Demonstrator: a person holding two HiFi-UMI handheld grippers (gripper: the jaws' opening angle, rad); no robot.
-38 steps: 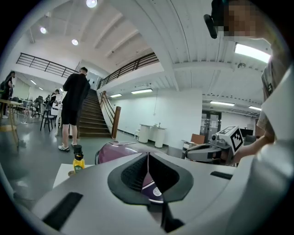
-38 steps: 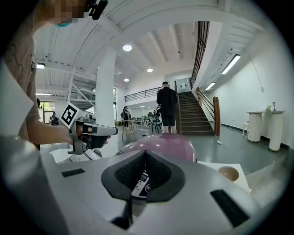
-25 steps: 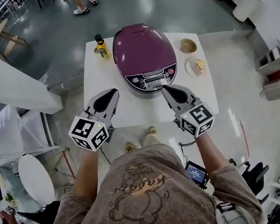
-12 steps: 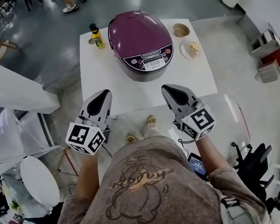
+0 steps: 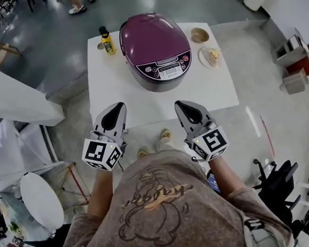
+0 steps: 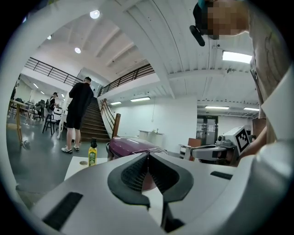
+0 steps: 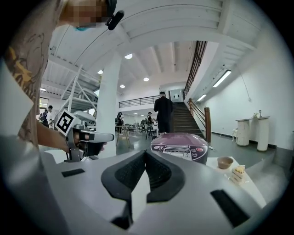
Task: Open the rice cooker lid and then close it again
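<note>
Fingers (image 5: 113, 116) farther from rice cooker (image 5: 156, 45) (pairs closed)

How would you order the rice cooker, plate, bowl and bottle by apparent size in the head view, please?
1. rice cooker
2. plate
3. bowl and bottle: about alike, so left unranked.

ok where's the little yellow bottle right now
In the head view, the small yellow bottle with a black cap stands upright at the far left corner of the white table, just left of the purple rice cooker.
</note>
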